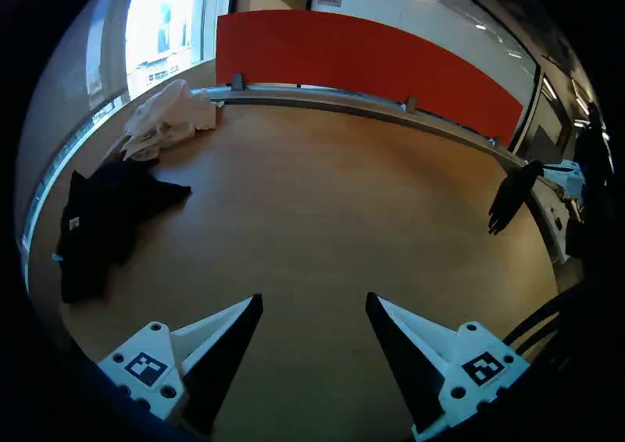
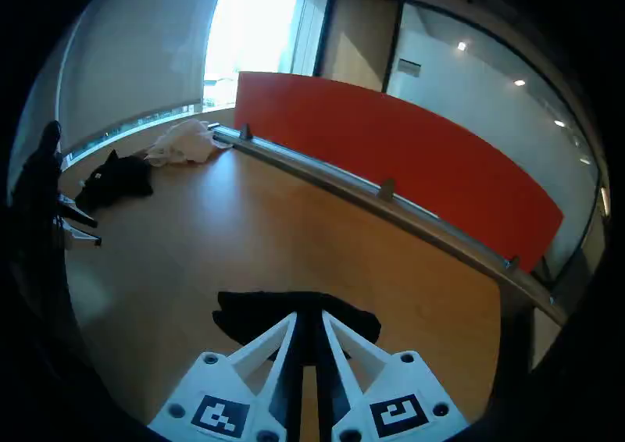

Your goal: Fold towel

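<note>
Towel (image 2: 242, 321), black and limp, sits pinched in the right gripper's (image 2: 309, 317) closed jaws over the bench (image 2: 195, 239). It should be light and floppy (apt to bunch), best taken by a corner. The left gripper (image 1: 312, 301) has its jaws apart, empty. Farther off lie a black heap (image 1: 101, 215) and a white cloth (image 1: 168, 118).

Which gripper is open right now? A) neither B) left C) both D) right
B: the left gripper has its fingers spread wide over the table, while the right gripper is pinched shut on the black towel.
</note>
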Motion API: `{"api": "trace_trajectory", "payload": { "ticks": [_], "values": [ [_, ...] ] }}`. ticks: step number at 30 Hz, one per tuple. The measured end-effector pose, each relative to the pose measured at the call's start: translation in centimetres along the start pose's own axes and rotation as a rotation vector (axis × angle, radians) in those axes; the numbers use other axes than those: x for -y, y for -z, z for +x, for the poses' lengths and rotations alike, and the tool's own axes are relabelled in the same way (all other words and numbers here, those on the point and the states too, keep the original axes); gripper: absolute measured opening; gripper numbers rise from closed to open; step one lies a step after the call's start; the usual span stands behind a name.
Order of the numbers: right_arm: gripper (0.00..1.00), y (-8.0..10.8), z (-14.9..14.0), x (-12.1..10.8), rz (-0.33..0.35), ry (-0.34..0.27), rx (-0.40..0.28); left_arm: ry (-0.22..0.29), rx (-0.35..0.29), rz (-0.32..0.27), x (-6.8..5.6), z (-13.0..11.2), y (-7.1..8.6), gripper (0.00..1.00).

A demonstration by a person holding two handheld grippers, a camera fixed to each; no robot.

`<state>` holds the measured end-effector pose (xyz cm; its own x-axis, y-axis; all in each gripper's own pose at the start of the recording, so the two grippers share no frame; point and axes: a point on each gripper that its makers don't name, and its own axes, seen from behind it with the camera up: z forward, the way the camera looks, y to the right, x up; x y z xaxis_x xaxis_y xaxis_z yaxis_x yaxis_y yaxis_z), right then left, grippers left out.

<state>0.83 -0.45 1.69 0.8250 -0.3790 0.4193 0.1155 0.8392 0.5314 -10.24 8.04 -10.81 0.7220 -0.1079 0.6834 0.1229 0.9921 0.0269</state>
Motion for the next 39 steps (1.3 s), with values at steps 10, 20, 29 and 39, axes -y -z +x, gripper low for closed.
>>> {"api": "trace_trajectory", "payload": {
  "ticks": [10, 20, 29, 39],
  "values": [
    [0.07, 1.4, -3.3, -5.0, -0.023, -0.025, 0.030, -0.009, 0.006, 0.008, -1.3, 0.4, -0.5, 0.99],
    [0.07, 1.9, -5.9, -8.8, -0.042, -0.052, 0.055, -0.024, 0.008, 0.016, -2.5, 1.0, -0.7, 0.99],
    [0.07, 2.2, -7.7, -10.4, -0.033, -0.058, 0.071, -0.034, 0.010, 0.022, -3.3, 1.1, -0.9, 0.99],
    [0.07, 3.3, -10.6, -10.8, -0.023, -0.062, 0.098, -0.044, 0.010, 0.024, -4.1, 1.1, -0.8, 0.99]
  ]
}}
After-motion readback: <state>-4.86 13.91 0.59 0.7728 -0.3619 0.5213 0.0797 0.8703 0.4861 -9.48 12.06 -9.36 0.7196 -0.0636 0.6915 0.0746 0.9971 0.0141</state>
